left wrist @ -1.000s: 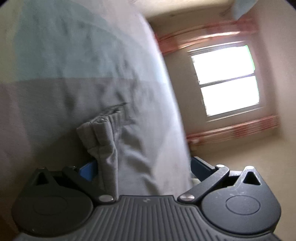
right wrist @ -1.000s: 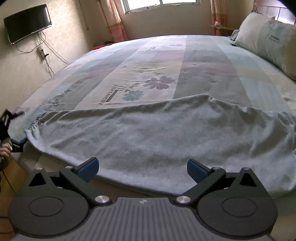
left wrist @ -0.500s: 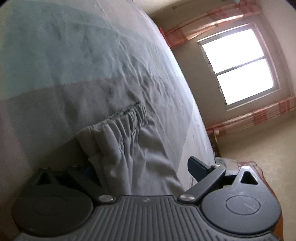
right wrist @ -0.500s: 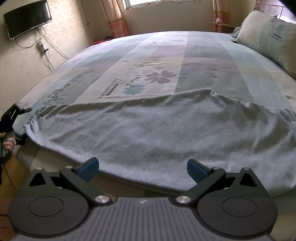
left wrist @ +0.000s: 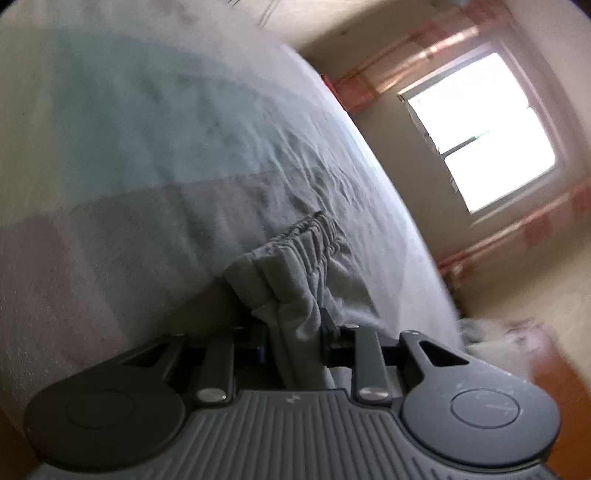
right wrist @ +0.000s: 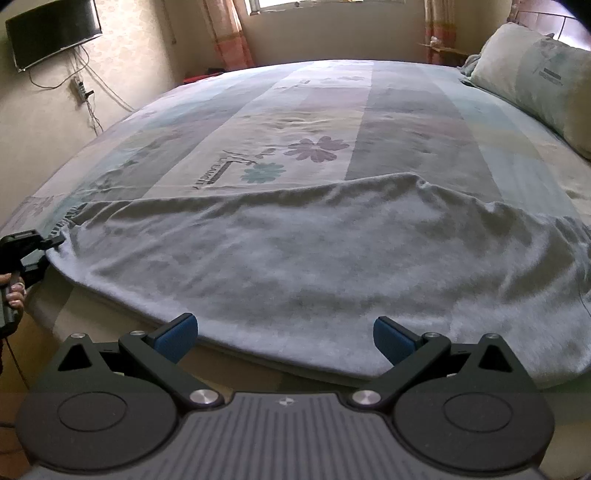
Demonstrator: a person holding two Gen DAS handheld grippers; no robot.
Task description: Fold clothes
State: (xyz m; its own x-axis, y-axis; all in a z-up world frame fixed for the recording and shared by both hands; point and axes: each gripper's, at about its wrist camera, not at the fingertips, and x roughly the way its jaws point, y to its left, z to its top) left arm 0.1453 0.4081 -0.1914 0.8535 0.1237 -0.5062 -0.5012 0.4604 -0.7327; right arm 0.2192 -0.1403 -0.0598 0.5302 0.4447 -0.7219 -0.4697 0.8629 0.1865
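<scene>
A grey garment [right wrist: 295, 266] with a gathered elastic waistband lies spread along the near edge of the bed. My left gripper [left wrist: 293, 341] is shut on the garment's waistband corner [left wrist: 295, 258] at the bed's left end; it also shows at the left edge of the right wrist view [right wrist: 33, 251]. My right gripper [right wrist: 286, 334] is open and empty, just in front of the garment's near hem, not touching it.
The bed [right wrist: 314, 110] has a patchwork flowered sheet. A pillow [right wrist: 535, 85] lies at the far right. A wall TV [right wrist: 51, 29] and cables hang at the left. A bright window [left wrist: 480, 147] with pink curtains is beyond the bed.
My left gripper has closed on the waistband corner; it was open around it before. The right gripper has edged slightly closer to the garment's hem and stayed open.
</scene>
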